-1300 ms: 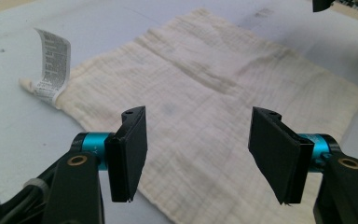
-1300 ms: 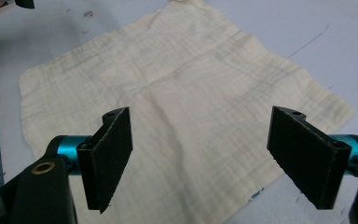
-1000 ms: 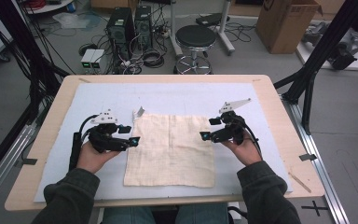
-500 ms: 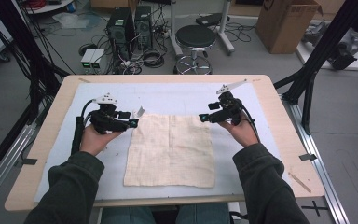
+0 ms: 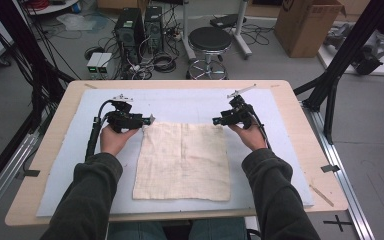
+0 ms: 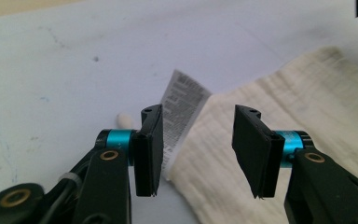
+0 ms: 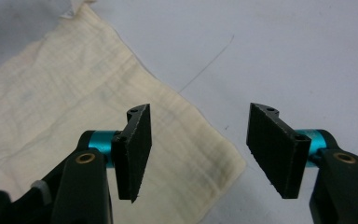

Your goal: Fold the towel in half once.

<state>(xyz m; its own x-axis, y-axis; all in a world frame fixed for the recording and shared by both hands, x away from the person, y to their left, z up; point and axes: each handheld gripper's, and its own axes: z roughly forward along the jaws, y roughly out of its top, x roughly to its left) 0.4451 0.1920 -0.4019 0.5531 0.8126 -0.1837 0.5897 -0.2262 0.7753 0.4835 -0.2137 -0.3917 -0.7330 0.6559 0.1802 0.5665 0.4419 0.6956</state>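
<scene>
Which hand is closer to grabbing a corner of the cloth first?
Left, probably. The left gripper has its open jaws already around the cloth corner by the tag; the right gripper corner sits lower between its jaws.

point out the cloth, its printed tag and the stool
cloth [image 5: 182,160], high view, middle of the fabric
printed tag [image 6: 182,100], left gripper view, centre of the label
stool [image 5: 210,38], high view, black seat top
</scene>
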